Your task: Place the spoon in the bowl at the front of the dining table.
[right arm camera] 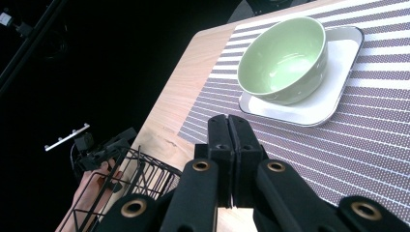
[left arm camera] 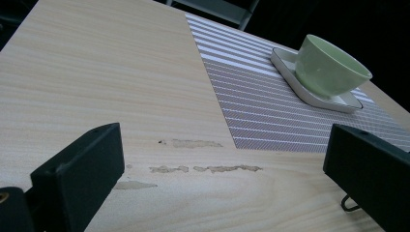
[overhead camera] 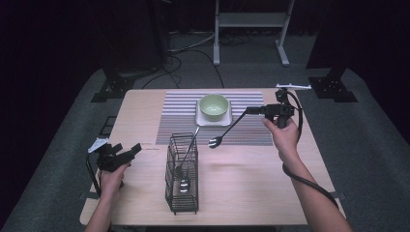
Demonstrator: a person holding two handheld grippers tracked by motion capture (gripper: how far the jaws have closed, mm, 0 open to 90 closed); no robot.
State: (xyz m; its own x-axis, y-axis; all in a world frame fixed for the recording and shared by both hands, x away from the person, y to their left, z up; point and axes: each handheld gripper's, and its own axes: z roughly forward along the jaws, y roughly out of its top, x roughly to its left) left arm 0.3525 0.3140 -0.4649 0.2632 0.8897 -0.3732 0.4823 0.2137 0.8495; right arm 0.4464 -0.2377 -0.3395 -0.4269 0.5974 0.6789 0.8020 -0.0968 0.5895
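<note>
Fingers [overhead camera: 248,110] pinching fork [overhead camera: 223,133], right hand [overhead camera: 284,137] raised

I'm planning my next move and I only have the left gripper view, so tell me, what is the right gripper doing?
Observer: The right gripper has its fingers shut on a fork, held out over the striped placemat.
Operator: Is anything standing near my left gripper?
Observer: A black wire basket stands on the table to the right of the left gripper, apart from it.
Operator: Anything in that basket?
Observer: A spoon leans inside it, handle sticking out of the top.
Operator: And inside the green bowl?
Observer: The right gripper view looks into the bowl: it is empty.
</note>
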